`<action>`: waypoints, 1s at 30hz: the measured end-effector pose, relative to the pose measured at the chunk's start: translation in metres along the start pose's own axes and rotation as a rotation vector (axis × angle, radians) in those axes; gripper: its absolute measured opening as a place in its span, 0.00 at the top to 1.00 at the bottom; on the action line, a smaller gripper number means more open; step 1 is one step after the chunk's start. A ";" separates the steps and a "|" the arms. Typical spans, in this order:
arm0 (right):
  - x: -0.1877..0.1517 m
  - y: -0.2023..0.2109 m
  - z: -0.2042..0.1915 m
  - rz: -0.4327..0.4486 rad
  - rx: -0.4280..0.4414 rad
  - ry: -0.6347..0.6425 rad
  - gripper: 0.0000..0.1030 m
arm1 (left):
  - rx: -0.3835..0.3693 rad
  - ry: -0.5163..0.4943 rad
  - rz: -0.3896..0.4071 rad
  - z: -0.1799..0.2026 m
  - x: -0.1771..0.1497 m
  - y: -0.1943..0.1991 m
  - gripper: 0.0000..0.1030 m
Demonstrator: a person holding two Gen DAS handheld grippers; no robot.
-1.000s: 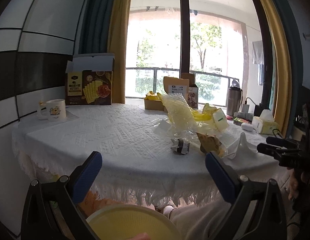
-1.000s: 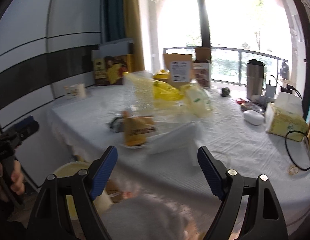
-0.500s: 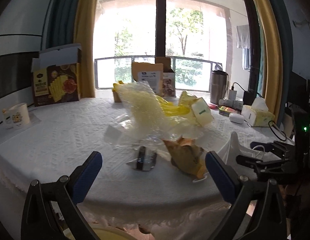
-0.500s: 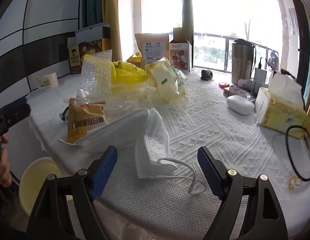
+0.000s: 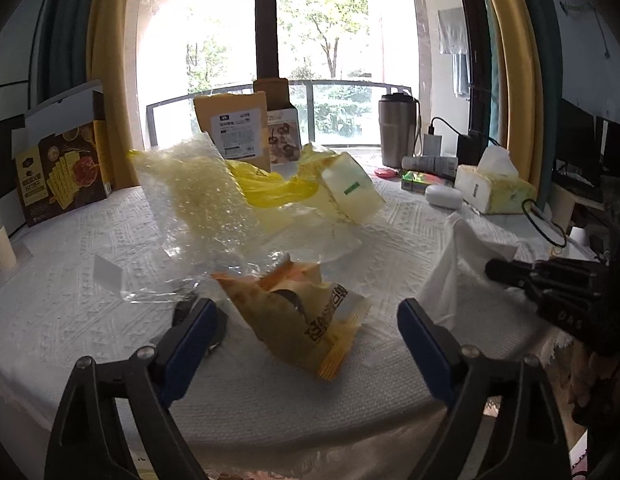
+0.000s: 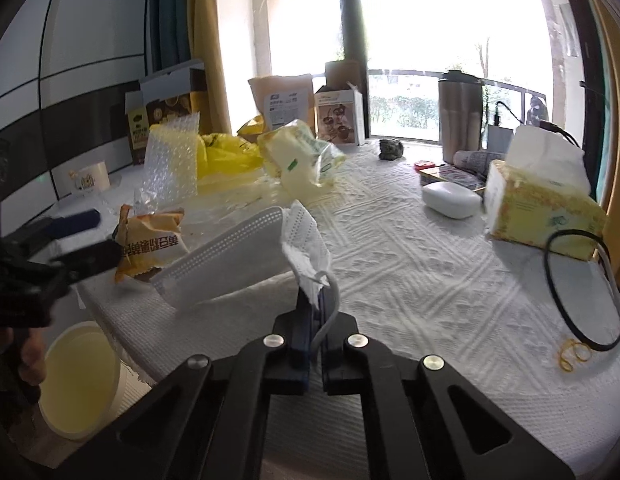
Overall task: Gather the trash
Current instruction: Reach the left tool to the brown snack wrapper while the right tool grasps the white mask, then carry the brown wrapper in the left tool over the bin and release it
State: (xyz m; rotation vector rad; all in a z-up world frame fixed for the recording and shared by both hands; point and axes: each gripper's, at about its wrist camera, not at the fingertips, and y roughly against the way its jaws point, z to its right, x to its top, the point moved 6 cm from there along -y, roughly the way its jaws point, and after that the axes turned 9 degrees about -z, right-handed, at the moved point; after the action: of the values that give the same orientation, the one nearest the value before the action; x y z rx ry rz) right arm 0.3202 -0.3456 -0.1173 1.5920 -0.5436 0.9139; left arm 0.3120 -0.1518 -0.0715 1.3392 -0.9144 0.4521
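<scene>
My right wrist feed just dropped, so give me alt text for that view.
The right gripper is shut on the edge of a white face mask lying on the white tablecloth. An orange snack wrapper lies left of the mask, between the left gripper's fingers; a pale yellow bin sits below the table edge.

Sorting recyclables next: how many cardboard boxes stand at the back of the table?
2: a dark snack box with its lid up at the back left, and a small white box near the window. Others may hide behind the bags.
</scene>
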 end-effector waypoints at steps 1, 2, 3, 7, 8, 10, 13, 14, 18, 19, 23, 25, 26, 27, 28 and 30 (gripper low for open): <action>0.000 0.003 0.003 0.006 -0.003 -0.008 0.97 | 0.003 -0.003 -0.009 0.001 0.000 -0.003 0.16; 0.000 0.006 0.007 0.012 -0.007 -0.016 0.97 | 0.006 -0.008 -0.021 0.003 0.000 -0.007 0.17; 0.000 0.009 0.011 0.019 -0.010 -0.026 0.97 | 0.011 -0.009 -0.029 0.003 0.000 -0.011 0.19; -0.002 0.022 0.022 0.040 -0.023 -0.054 0.97 | 0.024 -0.017 -0.051 0.006 -0.001 -0.020 0.26; -0.003 0.024 0.025 0.044 -0.027 -0.058 0.97 | 0.029 -0.020 -0.058 0.006 -0.002 -0.022 0.33; -0.004 0.029 0.028 0.052 -0.036 -0.064 0.97 | 0.028 -0.021 -0.077 0.006 -0.004 -0.028 0.42; -0.005 0.036 0.031 0.061 -0.038 -0.070 0.97 | 0.034 -0.026 -0.068 0.008 -0.005 -0.028 0.54; -0.006 0.038 0.031 0.065 -0.039 -0.070 0.97 | 0.034 -0.031 -0.071 0.009 -0.004 -0.029 0.69; -0.006 0.046 0.026 0.077 -0.042 -0.061 0.97 | 0.020 -0.034 -0.067 0.011 -0.005 -0.024 0.84; -0.005 0.047 0.024 0.079 -0.043 -0.060 0.97 | 0.019 -0.034 -0.063 0.011 -0.005 -0.022 0.84; -0.004 0.058 0.017 0.091 -0.046 -0.050 0.97 | 0.003 -0.029 -0.041 0.012 -0.006 -0.008 0.86; -0.004 0.063 0.012 0.098 -0.048 -0.044 0.97 | -0.004 -0.029 -0.021 0.012 -0.006 0.002 0.86; -0.004 0.065 0.009 0.101 -0.048 -0.040 0.97 | -0.007 -0.029 -0.011 0.012 -0.005 0.007 0.87; -0.003 0.067 0.007 0.104 -0.048 -0.037 0.97 | -0.009 -0.028 -0.004 0.011 -0.005 0.011 0.87; -0.003 0.070 0.004 0.108 -0.047 -0.033 0.97 | -0.013 -0.029 0.006 0.011 -0.004 0.016 0.87; -0.001 0.076 -0.002 0.114 -0.044 -0.027 0.97 | -0.015 -0.031 0.030 0.010 -0.003 0.028 0.87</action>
State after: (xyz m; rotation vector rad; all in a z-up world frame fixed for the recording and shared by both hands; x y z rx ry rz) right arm 0.2611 -0.3611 -0.0725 1.5479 -0.6750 0.9606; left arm 0.2859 -0.1548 -0.0562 1.3238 -0.9628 0.4474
